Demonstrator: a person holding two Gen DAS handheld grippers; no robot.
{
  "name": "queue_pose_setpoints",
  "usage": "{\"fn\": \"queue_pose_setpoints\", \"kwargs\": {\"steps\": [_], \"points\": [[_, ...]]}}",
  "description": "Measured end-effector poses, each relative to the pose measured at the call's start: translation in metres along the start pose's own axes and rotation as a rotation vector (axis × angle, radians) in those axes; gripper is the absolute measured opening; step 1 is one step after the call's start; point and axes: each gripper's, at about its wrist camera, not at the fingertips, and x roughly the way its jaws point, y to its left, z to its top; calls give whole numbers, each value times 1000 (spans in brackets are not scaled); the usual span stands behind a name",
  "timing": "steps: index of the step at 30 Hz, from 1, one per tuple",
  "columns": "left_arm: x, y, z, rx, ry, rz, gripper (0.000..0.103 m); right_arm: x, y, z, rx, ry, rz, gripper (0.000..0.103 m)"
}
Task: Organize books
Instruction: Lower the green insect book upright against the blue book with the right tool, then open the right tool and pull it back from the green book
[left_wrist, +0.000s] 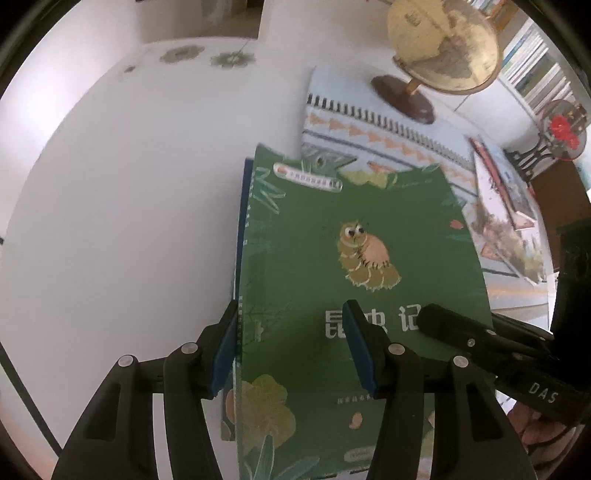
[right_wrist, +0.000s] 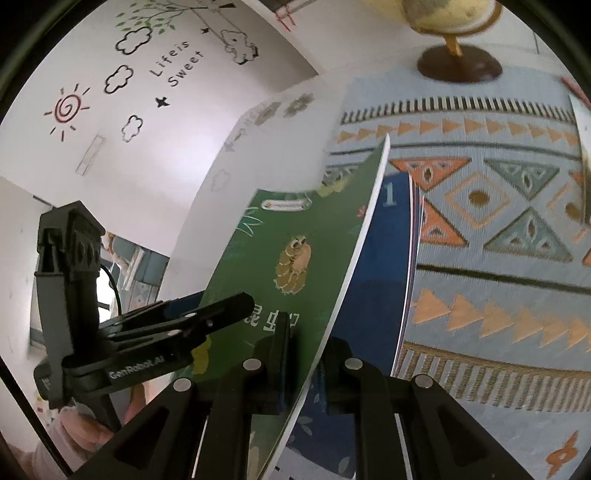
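**Green insect book held by both grippers above the patterned cloth**

The green book (left_wrist: 354, 266), with a cartoon insect and white Chinese letters on its cover, is held at its near end. The right gripper (right_wrist: 304, 354) has its jaws almost pressed together, and they pinch the white edge of this cover between the pads. In the right wrist view the cover stands tilted and curves upward.

The left gripper (left_wrist: 291, 347) has its jaws partly spread. One blue pad (left_wrist: 225, 350) is at the spine side of the green book and the other lies over the cover, near the title. I cannot tell if the pads really press on the book or only stand around it.

Just behind the green book is a blue book (right_wrist: 384, 258) with a number 1 on it, close against it, and its blue edge shows beside the green spine.

Below them lies a patterned cloth (right_wrist: 498, 221) with orange triangles on a white table (left_wrist: 129, 184). A globe (left_wrist: 443, 44) on a dark round base stands near the far edge of the cloth. More books (left_wrist: 506, 206) lie flat at the right edge of the cloth, well apart from the grippers.

A hand (right_wrist: 85, 432) holds the handle of the left gripper.
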Motion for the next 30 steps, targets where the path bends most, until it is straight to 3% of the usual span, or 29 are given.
{"fn": "queue_pose_setpoints", "kwargs": {"steps": [18, 30], "points": [[3, 6, -2, -49, -8, 29, 55, 9, -19, -7, 113, 3, -6, 17], [-13, 21, -6, -118, -31, 115, 56, -34, -62, -17, 260, -87, -31, 20]]}}
